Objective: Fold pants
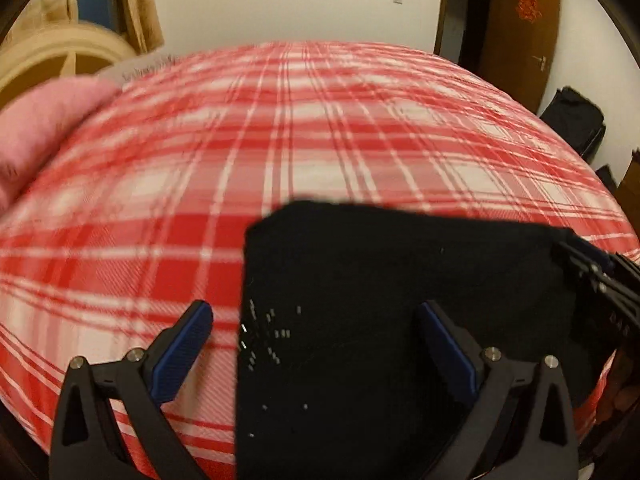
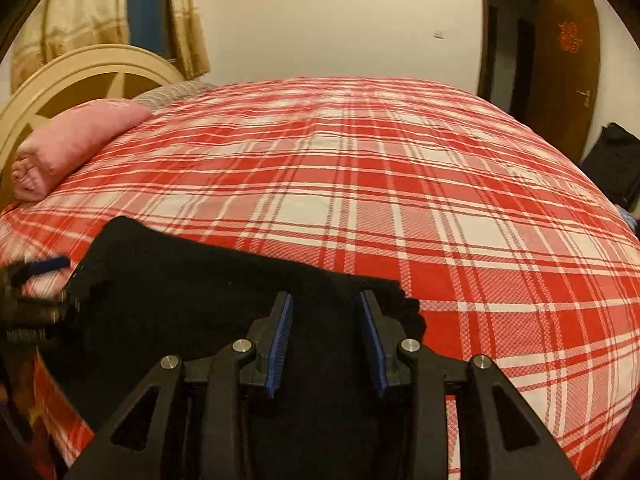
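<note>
A bed (image 2: 400, 200) covered in a red and white checked sheet fills both views. Behind it stand a pale wall, tan curtains (image 2: 184, 20) and a brown wooden door (image 2: 568, 60). A cream headboard (image 2: 80, 76) with curved rails rises at the bed's far left corner, with a rolled pink blanket (image 2: 72, 140) just in front of it.

The pants (image 2: 192, 292), soft black fabric folded into a flat block, lie at the near edge of the bed.

The left tool (image 1: 316, 320) is spread wide, one blue ribbed pad over the sheet, the other over the pants, gripping nothing. The right tool (image 2: 324, 312) is narrower, with black fabric between its pads; whether they pinch it is unclear.

Only the left view shows tiny pale flecks on the fabric. It is blurred; the right view is sharper.
</note>
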### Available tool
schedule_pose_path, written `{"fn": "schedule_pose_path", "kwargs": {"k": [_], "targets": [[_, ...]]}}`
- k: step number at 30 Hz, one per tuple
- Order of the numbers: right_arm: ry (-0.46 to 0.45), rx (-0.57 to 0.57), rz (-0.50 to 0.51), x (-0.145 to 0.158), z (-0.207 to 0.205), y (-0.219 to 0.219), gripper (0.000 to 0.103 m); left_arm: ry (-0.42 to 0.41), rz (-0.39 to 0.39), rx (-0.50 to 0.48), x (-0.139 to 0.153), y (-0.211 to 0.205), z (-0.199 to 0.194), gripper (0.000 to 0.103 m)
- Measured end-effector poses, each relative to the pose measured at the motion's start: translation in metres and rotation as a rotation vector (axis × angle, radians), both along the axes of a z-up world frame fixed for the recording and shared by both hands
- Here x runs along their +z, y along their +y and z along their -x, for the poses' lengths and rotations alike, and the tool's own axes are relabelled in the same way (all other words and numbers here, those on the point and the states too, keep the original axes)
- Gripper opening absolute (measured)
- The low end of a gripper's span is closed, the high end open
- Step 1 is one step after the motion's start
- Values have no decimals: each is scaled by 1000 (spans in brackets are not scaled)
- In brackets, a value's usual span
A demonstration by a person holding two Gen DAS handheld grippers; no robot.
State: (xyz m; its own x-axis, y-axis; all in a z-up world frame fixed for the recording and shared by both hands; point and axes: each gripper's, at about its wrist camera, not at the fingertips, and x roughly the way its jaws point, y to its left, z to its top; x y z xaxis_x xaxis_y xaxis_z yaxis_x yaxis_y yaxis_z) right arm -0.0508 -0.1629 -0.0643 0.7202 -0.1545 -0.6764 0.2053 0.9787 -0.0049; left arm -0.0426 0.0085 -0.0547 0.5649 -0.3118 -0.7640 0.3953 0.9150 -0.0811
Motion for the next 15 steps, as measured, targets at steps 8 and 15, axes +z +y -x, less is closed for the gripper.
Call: {"fn": "schedule_pose_path", "kwargs": {"k": [8,15], "targets": [[-42,3,-80,15,14,-5,37,49,35,-9,7,9,-3,103],[-157,-93,-197,26,67,-24,58,-72,-85,-5,21,9,0,103]]}}
